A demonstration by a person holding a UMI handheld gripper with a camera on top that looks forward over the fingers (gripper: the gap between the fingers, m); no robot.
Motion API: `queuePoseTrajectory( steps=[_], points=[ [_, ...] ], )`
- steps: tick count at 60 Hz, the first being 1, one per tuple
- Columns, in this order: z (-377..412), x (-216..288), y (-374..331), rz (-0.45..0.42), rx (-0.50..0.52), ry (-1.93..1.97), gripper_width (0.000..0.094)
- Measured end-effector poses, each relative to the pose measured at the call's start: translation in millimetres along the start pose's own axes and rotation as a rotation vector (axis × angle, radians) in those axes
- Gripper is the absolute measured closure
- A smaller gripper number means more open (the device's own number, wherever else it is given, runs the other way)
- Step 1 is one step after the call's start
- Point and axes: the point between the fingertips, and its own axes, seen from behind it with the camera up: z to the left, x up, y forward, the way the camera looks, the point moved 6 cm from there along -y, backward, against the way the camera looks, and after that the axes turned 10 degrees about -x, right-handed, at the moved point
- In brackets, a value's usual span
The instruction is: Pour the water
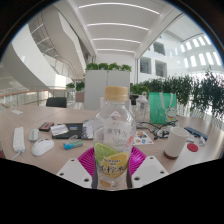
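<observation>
A clear plastic bottle point(113, 135) with a pale orange cap and a yellow-green fruit label stands upright between my fingers, its base hidden below them. My gripper point(112, 163) is shut on the bottle: both magenta pads point(88, 160) press against its label at left and right. A white cup with a brown sleeve point(177, 142) stands on the table to the right, beyond the fingers.
The wooden table point(20, 122) carries a white mouse point(42, 147), a white remote-like device point(18, 140), a phone and small items on the left, and cables and gadgets behind the bottle. A green bag point(162, 105), plants and white partitions stand at the back.
</observation>
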Motion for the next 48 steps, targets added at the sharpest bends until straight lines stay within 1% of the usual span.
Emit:
queuePoseTrajectory(
  steps=[2, 4, 5, 6, 7, 10, 15, 19, 20, 21, 27, 35, 36, 37, 42, 43, 44, 48],
  points=[
    [1, 1, 3, 0.023, 0.008, 0.006, 0.0578],
    [1, 2, 7, 0.055, 0.012, 0.028, 0.0578],
    [3, 3, 8, 0.075, 0.025, 0.044, 0.0578],
    [4, 4, 10, 0.101, 0.048, 0.065, 0.0601],
    [7, 3, 8, 0.118, 0.061, 0.085, 0.0578],
    [-4, 25, 13, 0.147, 0.114, 0.198, 0.0576],
    [-17, 63, 28, 0.183, 0.144, 0.426, 0.0577],
    [-44, 92, 42, 0.227, 0.19, 0.669, 0.0577],
    [-51, 96, 46, 0.241, 0.199, 0.73, 0.0602],
    [-57, 104, 49, 0.264, 0.204, 0.801, 0.0576],
    [-93, 107, 75, 0.388, 0.243, 1.214, 0.0578],
    [-122, 104, 90, 0.505, 0.351, 1.746, 0.0578],
    [-126, 109, 88, 0.534, 0.356, 1.824, 0.0578],
    [-115, 117, 98, 0.53, 0.32, 1.862, 0.0579],
    [-124, 122, 96, 0.526, 0.401, 2.037, 0.0576],
    [-144, 121, 89, 0.544, 0.462, 2.076, 0.0577],
    [-127, 129, 100, 0.527, 0.403, 2.082, 0.0577],
    [-128, 121, 101, 0.521, 0.414, 2.124, 0.0578]
  ],
)
